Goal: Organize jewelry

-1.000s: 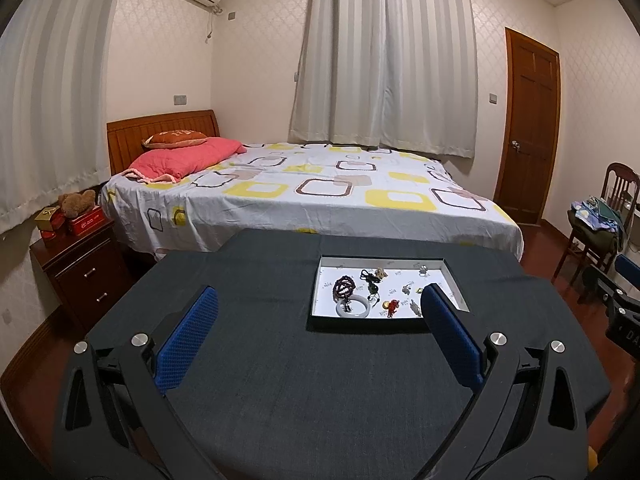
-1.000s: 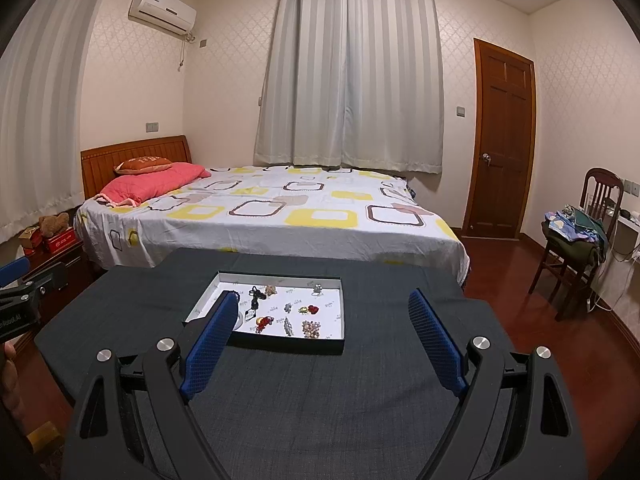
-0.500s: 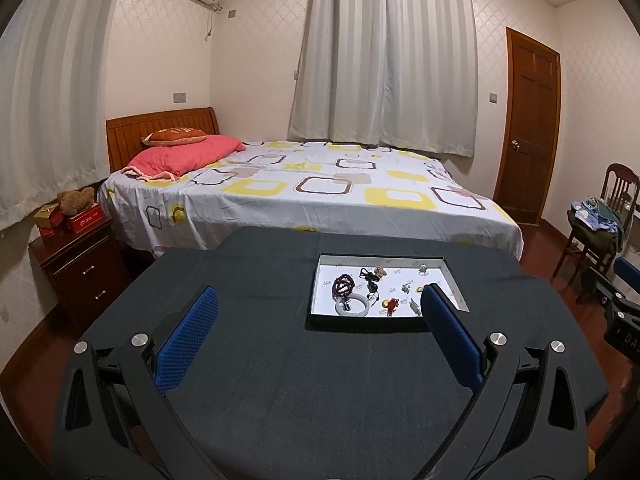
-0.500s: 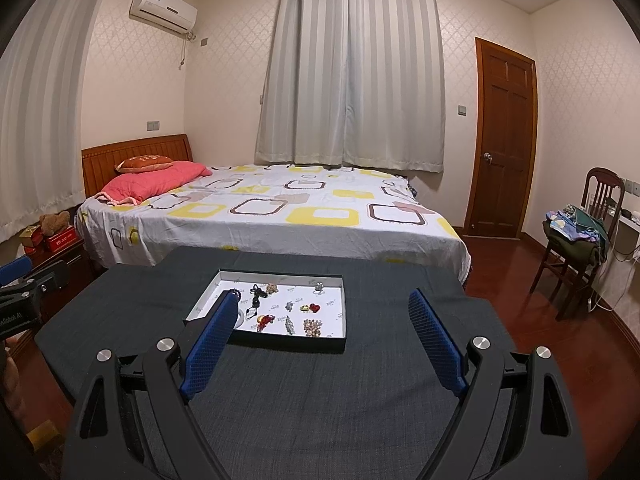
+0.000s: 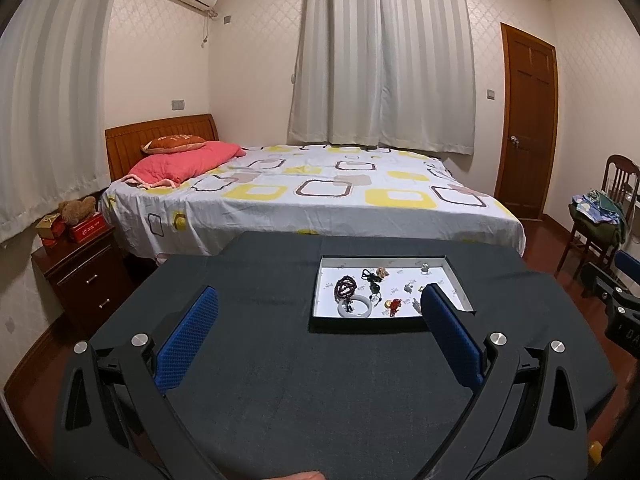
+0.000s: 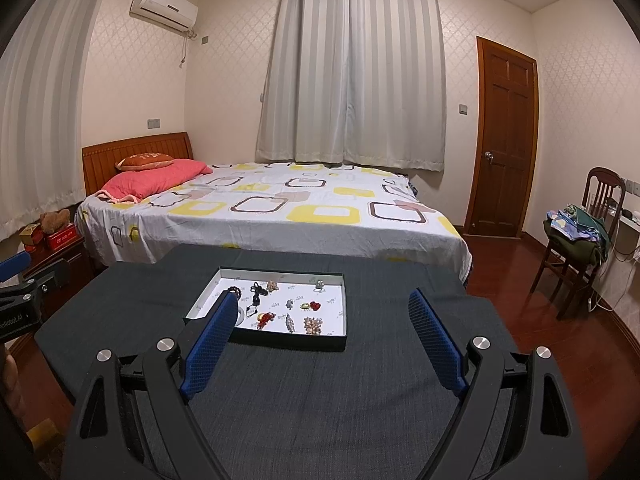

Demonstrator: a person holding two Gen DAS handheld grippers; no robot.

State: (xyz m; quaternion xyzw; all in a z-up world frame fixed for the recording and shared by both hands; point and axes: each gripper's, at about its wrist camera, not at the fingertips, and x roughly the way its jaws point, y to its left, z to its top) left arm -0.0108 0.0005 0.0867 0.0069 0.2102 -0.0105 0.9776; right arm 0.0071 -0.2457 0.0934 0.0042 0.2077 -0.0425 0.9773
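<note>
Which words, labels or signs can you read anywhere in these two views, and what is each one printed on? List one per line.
"nRobot.AI", partly cut off at the frame edge: on the body of the left gripper, seen in the right wrist view.
"DA", cut off: on the right gripper, seen in the left wrist view.
Lettering on the orange cushion: too blurred to read.
Print on the red box on the nightstand: too small to read.

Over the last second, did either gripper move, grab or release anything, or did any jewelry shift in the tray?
Nothing visibly changed. Left gripper and right gripper hover open and empty before the tray; the jewelry, such as the white bangle, lies where it was.
</note>
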